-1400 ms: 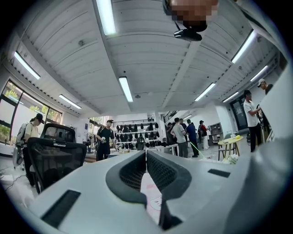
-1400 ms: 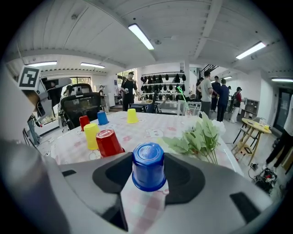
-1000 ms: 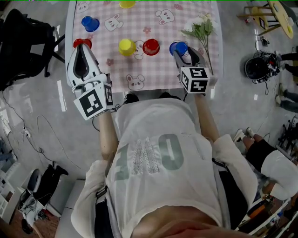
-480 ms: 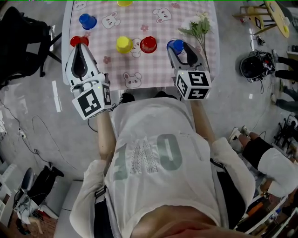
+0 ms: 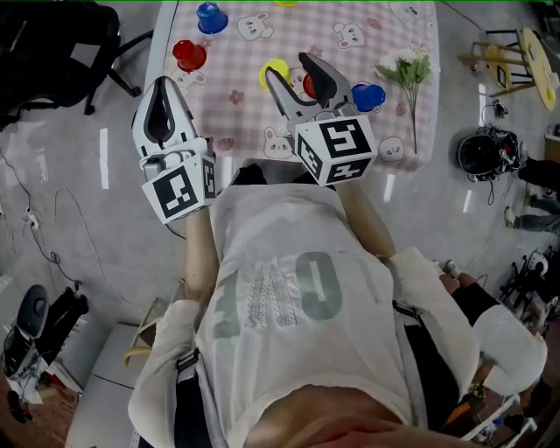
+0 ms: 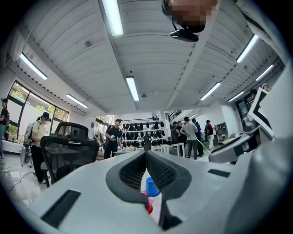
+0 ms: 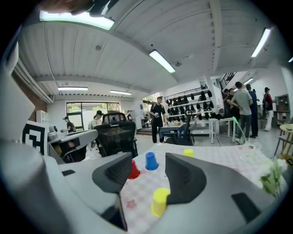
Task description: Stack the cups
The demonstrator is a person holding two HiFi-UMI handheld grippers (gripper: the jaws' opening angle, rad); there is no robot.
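Several upturned cups stand on the pink checked tablecloth (image 5: pixel 245 39): a blue cup (image 5: pixel 211 16) and a red cup (image 5: pixel 189 54) at the left, a yellow cup (image 5: pixel 274 70) in the middle, another blue cup (image 5: pixel 368 96) at the right. My right gripper (image 5: pixel 293 72) is open above the middle, covering most of a second red cup. In its own view the right gripper (image 7: pixel 149 176) frames the yellow cup (image 7: pixel 160 201), which is near its right jaw. My left gripper (image 5: pixel 163 87) is shut and empty at the table's left edge, just short of the red cup (image 6: pixel 148 203).
A spray of white flowers (image 5: pixel 409 68) lies near the table's right edge. A black office chair (image 5: pixel 52 35) stands left of the table. On the floor to the right are a dark helmet (image 5: pixel 481 153) and a wooden stool (image 5: pixel 516 44). People stand far behind the table.
My right gripper has swung left, from beside the right-hand blue cup to above the yellow and red cups in the middle. The left gripper has hardly moved.
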